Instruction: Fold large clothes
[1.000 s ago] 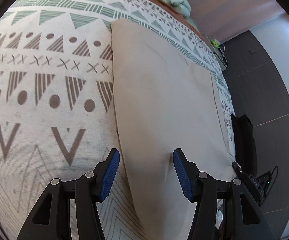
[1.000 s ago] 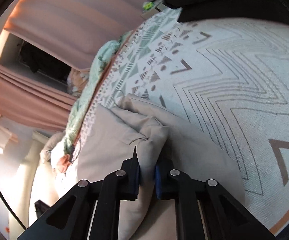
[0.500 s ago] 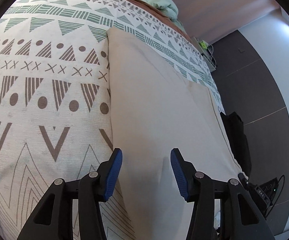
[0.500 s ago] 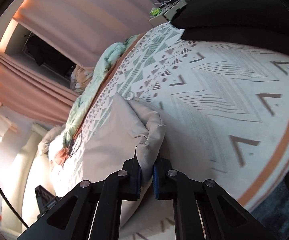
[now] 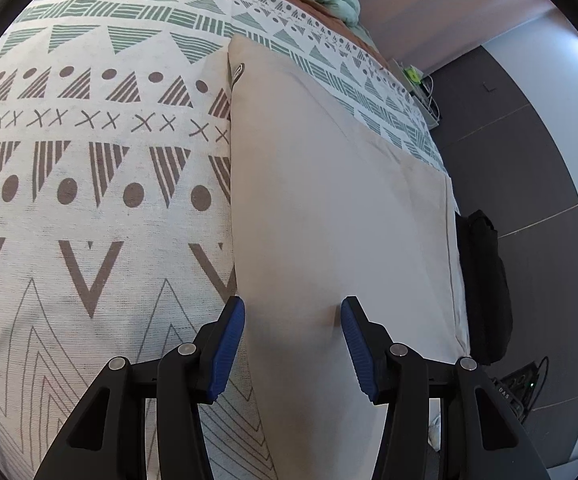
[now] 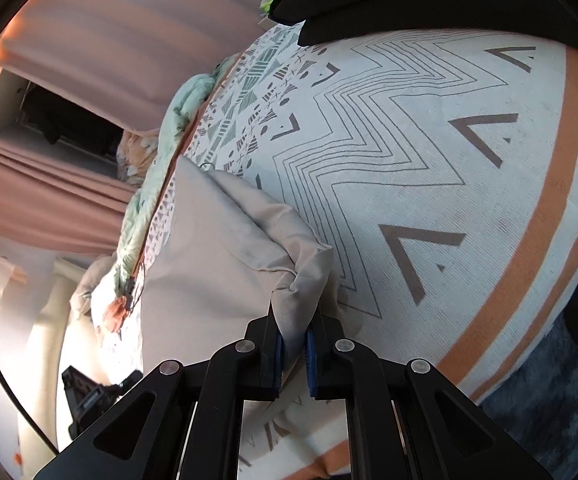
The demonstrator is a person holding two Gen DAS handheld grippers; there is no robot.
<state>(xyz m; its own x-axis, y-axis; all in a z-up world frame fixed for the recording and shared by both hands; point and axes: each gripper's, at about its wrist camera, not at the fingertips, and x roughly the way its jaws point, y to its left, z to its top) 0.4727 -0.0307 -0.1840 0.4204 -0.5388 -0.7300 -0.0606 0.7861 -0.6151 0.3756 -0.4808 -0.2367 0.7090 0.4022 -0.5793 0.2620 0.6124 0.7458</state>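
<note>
Lower centre of right wrist view: right gripper (image 6: 292, 342) pinched tight on bunched corner of beige garment (image 6: 217, 264), apparently to carry a fold across patterned bedspread (image 6: 429, 168); left gripper (image 5: 293, 340) wide apart, holding nothing, above flat beige garment (image 5: 329, 200) mid-frame.

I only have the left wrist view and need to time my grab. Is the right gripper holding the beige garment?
Observer: Yes, the right gripper is shut on a bunched edge of the beige garment.
Operator: Is that edge flat on the patterned bedspread?
Observer: No, it rises in a fold above the patterned bedspread.
Operator: And my side?
Observer: The left gripper is open, its fingers straddling flat cloth.
</note>
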